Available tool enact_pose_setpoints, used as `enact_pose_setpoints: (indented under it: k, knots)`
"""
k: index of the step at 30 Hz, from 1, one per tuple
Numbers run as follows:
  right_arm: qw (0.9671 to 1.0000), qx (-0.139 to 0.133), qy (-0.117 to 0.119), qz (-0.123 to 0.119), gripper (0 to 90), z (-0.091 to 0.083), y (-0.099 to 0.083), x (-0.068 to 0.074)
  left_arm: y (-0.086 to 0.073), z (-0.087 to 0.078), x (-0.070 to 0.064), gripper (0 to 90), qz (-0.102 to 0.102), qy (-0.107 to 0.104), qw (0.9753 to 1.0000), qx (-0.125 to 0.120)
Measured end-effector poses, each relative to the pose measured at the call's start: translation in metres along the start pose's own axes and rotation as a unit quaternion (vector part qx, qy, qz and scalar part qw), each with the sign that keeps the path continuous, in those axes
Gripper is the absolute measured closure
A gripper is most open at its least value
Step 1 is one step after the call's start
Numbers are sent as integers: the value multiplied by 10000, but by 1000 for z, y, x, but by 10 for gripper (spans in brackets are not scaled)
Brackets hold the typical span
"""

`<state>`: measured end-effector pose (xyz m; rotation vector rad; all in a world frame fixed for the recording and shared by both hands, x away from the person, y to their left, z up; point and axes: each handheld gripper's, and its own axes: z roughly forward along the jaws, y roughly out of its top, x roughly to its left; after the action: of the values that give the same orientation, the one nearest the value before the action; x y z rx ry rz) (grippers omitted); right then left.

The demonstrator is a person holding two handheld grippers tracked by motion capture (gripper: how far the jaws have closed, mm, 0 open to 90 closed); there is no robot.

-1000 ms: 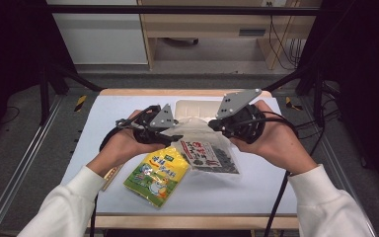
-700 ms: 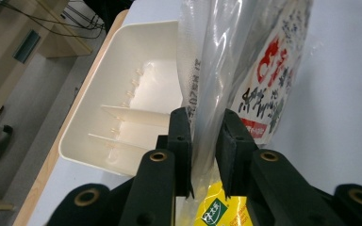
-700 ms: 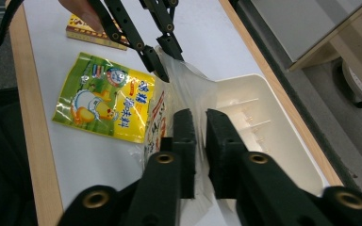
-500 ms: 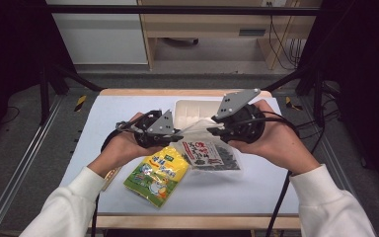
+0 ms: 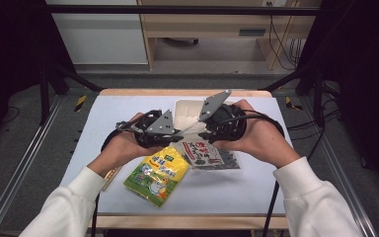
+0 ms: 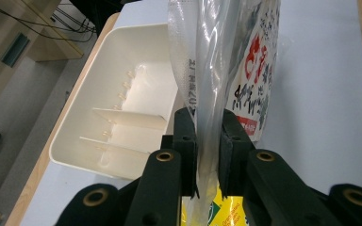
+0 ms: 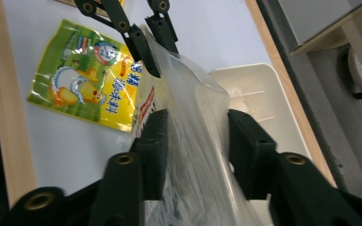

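The table has a pale blue-white top with a wooden edge, and the person's white sleeves come in from its near side. At the far middle of it sits a cream tray with thin dividers inside, seen close up in the left gripper view. Near the middle, just in front of the hands, lies a yellow-green packet flat on the table, its cartoon print clear in the right gripper view.

Right of that packet and touching it is a clear bag with red and black print, dark contents showing through. Its far edge is lifted off the table between the two hands while its near part rests on the surface.

The left gripper is clamped on the bag's clear edge, jaws pressed tight on the film. The right gripper has the bag between its jaws, which stand apart around the film; whether they pinch it I cannot tell
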<state>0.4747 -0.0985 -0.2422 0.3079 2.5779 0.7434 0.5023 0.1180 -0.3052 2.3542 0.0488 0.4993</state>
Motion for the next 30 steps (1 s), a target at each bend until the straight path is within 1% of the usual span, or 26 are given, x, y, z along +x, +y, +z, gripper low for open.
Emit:
enact_pose_setpoints:
  k: [2,3,4,5,7,9,11,12,13,15,16,17,18,19,20,22,23,24,25,26,27,28,30]
  knots:
    - [10000,43,-24,-16,670,1,0,1,0,0,0,792,-3,-16,10000,-18]
    - [9999,153,16,-40,723,4,0,3,1,0,0,789,0,-13,10000,-14]
    - [9999,153,16,-40,723,4,0,3,1,0,0,789,-1,-18,10000,-11]
    - [9997,211,55,-68,753,6,0,4,2,0,0,788,3,-12,10000,8]
    - [9997,232,71,-51,799,8,-1,6,1,0,0,782,-17,-5,10000,25]
    - [9997,201,156,24,825,7,-1,6,0,0,1,762,-153,-8,9999,-32]
    - [9996,175,188,69,838,6,-1,6,0,-1,1,686,-326,58,9993,-147]
    - [9996,165,214,92,848,4,-2,6,0,-1,2,618,-410,121,9990,-151]
    - [9995,144,262,124,855,3,-2,5,1,-4,3,546,-545,197,9980,-254]
    - [9994,86,278,200,863,-2,-6,3,4,-11,4,448,-829,282,9947,-538]
    - [9993,53,274,252,866,-4,-8,3,5,-15,4,405,-977,347,9927,-618]
    - [9993,23,249,291,869,-7,-11,2,7,-19,4,341,-1158,411,9899,-707]
    - [9992,-20,213,345,873,-10,-14,0,8,-24,3,286,-1299,483,9875,-743]
    - [9989,-67,179,427,876,-13,-17,0,9,-28,3,259,-1409,598,9850,-800]
    - [9986,-110,153,494,878,-17,-21,-2,9,-32,4,244,-1549,679,9816,-885]
    - [9973,-251,153,674,878,-25,-29,-4,7,-41,4,209,-1793,744,9751,-1075]
    - [9967,-307,141,738,878,-30,-33,-5,5,-44,4,200,-1905,775,9723,-1108]
    - [9960,-367,95,812,878,-36,-37,-6,2,-47,3,188,-2002,808,9707,-1057]
    - [9951,-443,50,888,878,-43,-40,-7,-2,-50,2,182,-2074,846,9701,-930]
    - [9940,-538,2,951,878,-49,-43,-7,-8,-53,0,178,-2141,920,9688,-844]
    - [9927,-626,-57,1029,878,-56,-46,-7,-15,-55,-2,173,-2227,1005,9665,-784]
    - [9914,-709,-110,1092,878,-62,-48,-8,-22,-56,-4,171,-2308,1045,9648,-710]
    - [9892,-818,-215,1199,878,-71,-52,-11,-39,-57,-10,154,-2478,1192,9601,-506]
